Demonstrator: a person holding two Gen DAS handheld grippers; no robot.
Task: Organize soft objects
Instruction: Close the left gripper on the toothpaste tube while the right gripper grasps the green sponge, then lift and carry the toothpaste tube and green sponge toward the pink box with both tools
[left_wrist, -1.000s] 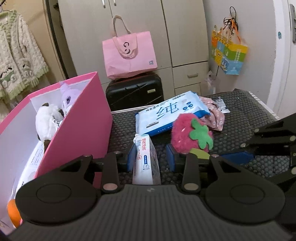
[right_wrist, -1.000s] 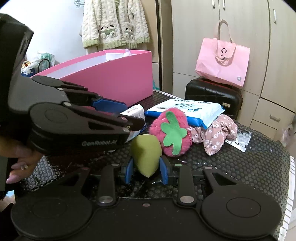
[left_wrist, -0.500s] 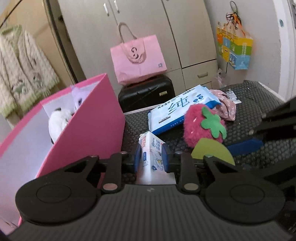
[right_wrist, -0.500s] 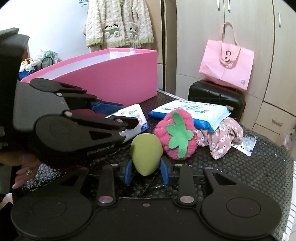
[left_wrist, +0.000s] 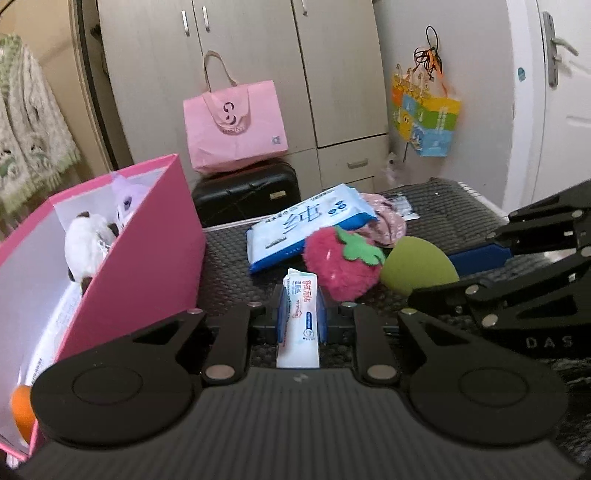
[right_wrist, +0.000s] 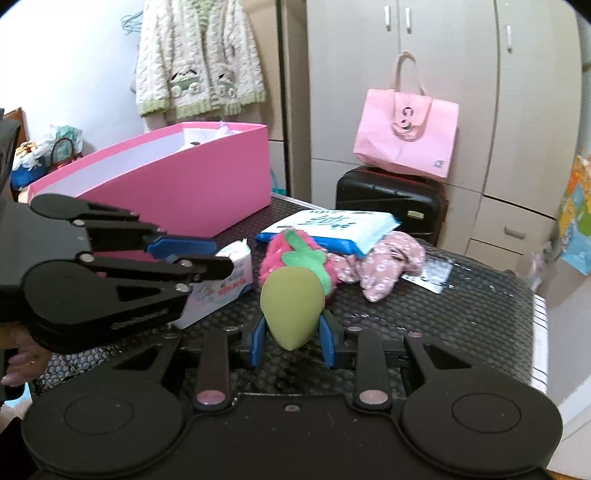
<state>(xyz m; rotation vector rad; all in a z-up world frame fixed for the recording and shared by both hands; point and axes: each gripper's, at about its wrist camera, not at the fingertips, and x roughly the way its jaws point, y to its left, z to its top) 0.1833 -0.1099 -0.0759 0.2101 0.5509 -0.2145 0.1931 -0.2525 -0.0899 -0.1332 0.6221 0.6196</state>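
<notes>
My left gripper (left_wrist: 300, 312) is shut on a small white tissue pack (left_wrist: 300, 325) and holds it above the black mat, right of the pink box (left_wrist: 147, 258). My right gripper (right_wrist: 291, 332) is shut on a green egg-shaped sponge (right_wrist: 291, 306), also seen in the left wrist view (left_wrist: 419, 267). A pink strawberry plush (left_wrist: 341, 264) lies on the mat between them. Behind it lie a blue-white wipes pack (left_wrist: 306, 225) and a floral cloth (right_wrist: 380, 264). The box holds a white plush (left_wrist: 86, 245) and a purple plush (left_wrist: 125, 195).
The black dotted mat (right_wrist: 461, 314) ends at a white edge on the right. A black suitcase (right_wrist: 391, 203) with a pink bag (right_wrist: 406, 129) stands behind the table by the cabinets. A small packet (right_wrist: 430, 275) lies near the cloth.
My left gripper closed on the tissue pack and lifted it. My right gripper lifted the green sponge off the mat. Both views rose and tilted.
</notes>
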